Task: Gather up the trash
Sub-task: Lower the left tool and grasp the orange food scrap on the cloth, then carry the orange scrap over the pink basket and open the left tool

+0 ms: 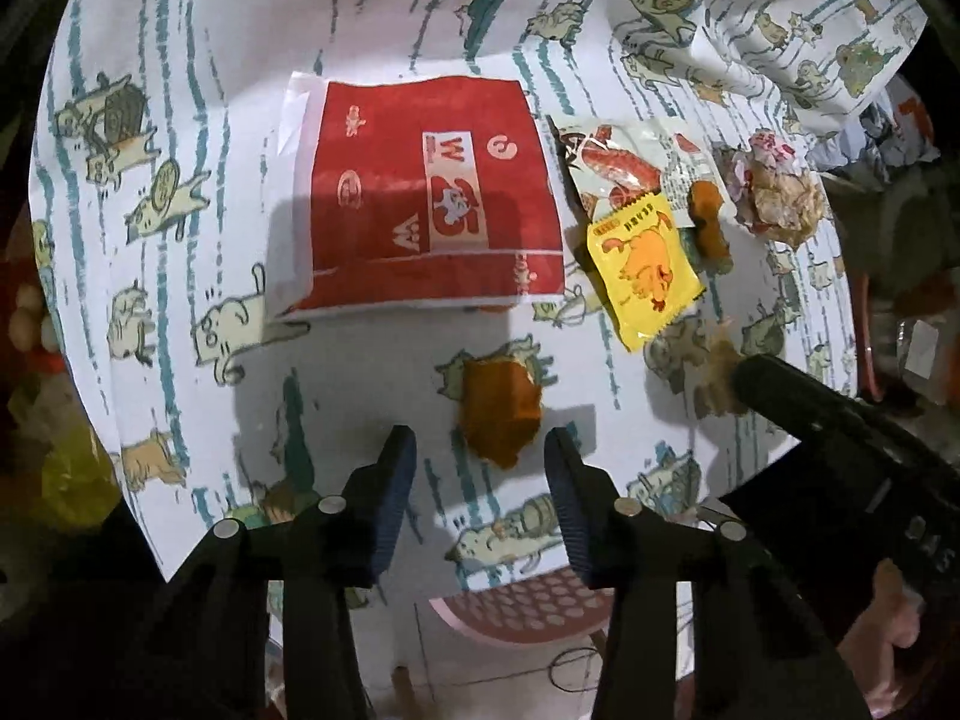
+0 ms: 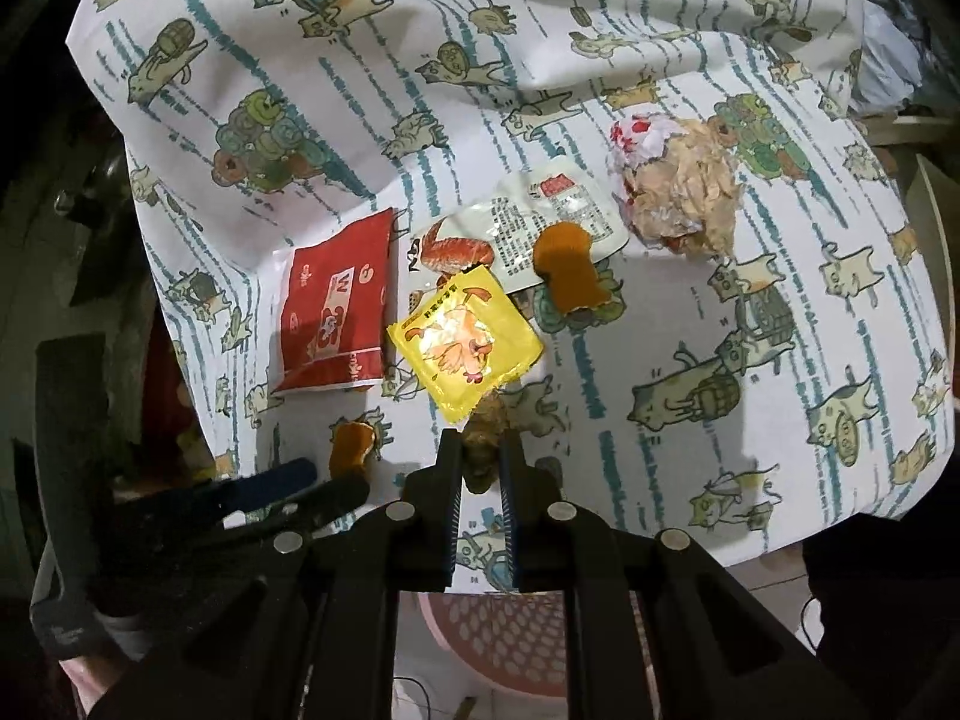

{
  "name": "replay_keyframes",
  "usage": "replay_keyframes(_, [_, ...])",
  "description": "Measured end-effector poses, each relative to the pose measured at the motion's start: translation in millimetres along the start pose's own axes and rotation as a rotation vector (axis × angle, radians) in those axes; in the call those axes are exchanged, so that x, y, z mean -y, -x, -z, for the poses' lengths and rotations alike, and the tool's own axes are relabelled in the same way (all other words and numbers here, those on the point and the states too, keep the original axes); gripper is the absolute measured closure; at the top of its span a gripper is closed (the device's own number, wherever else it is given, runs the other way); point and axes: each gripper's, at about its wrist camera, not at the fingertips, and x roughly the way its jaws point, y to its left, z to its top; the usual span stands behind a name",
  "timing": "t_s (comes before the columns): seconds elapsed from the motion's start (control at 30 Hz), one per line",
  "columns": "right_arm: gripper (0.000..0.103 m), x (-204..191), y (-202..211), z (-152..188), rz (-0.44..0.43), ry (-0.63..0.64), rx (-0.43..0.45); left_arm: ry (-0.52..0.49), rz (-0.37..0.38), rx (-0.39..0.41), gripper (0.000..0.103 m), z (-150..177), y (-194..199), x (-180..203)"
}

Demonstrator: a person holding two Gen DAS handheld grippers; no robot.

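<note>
My left gripper (image 1: 480, 456) is open, its fingers on either side of an orange peel piece (image 1: 501, 411) on the cat-print cloth. My right gripper (image 2: 482, 450) is shut on a brownish scrap (image 2: 483, 435) just below a yellow sachet (image 2: 465, 345); that scrap also shows at the right gripper's tip in the left wrist view (image 1: 720, 369). A red paper bag (image 1: 432, 192), a clear shrimp-print wrapper (image 1: 630, 165), a second orange peel (image 2: 570, 273) and a crumpled paper wad (image 2: 678, 186) lie on the cloth.
The cloth-covered table (image 2: 780, 450) ends just in front of both grippers. A pink perforated basket (image 2: 498, 642) stands below the edge. The cloth bunches up in folds (image 1: 810, 12) at the back right.
</note>
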Motion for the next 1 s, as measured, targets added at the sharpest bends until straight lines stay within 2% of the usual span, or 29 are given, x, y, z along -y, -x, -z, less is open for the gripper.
replay_keyframes(0.23, [0.09, 9, 10, -2, 0.026, 0.015, 0.014, -0.03, -0.059, 0.026, 0.061, -3, -2, 9])
replay_keyframes(0.3, [0.09, 14, 13, -1, 0.032, 0.011, 0.018, -0.036, -0.093, 0.037, 0.066, -4, -4, 14])
replay_keyframes(0.33, [0.09, 16, 14, -1, 0.035, 0.008, 0.02, -0.044, -0.114, 0.044, 0.075, -3, -5, 16])
replay_keyframes(0.43, [0.09, 19, 17, 0, 0.046, 0.008, 0.024, -0.054, -0.133, 0.049, 0.076, -4, -7, 22])
replay_keyframes(0.73, [0.09, 30, 27, 5, 0.087, 0.034, 0.045, -0.048, -0.12, 0.089, 0.077, -1, 8, 26])
replay_keyframes(1.0, [0.09, 28, 41, 12, 0.081, 0.064, 0.071, -0.052, -0.059, 0.204, 0.077, 7, 61, 38])
